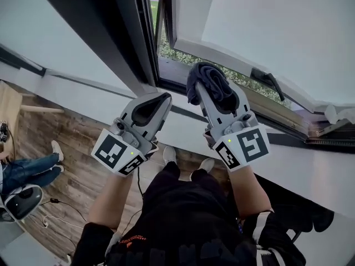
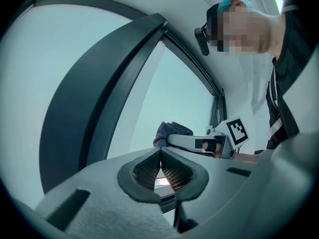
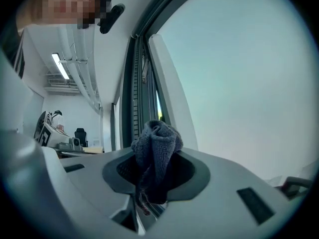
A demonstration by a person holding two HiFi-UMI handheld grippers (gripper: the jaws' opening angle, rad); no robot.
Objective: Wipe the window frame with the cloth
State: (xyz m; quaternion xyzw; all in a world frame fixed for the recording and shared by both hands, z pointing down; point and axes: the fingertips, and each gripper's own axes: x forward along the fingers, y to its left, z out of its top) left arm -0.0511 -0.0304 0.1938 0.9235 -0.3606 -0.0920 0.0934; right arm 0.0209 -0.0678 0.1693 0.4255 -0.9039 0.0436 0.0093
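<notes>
The right gripper (image 1: 206, 86) pinched the cloth (image 1: 217, 82), bunched past its tips, likely to rub the frame (image 1: 119, 32). The left gripper (image 1: 161, 98), pressed together and empty, hung beside.

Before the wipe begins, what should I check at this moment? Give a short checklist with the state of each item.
1. Cloth clamped in right gripper: ok, jaws shut on it.
2. Cloth bunched past the jaw tips, free to wipe: ok.
3. Left gripper empty, jaws together: ok.
4. Window frame exposed, sash swung open: ok.
5. Cloth touching the frame: cannot tell.
</notes>
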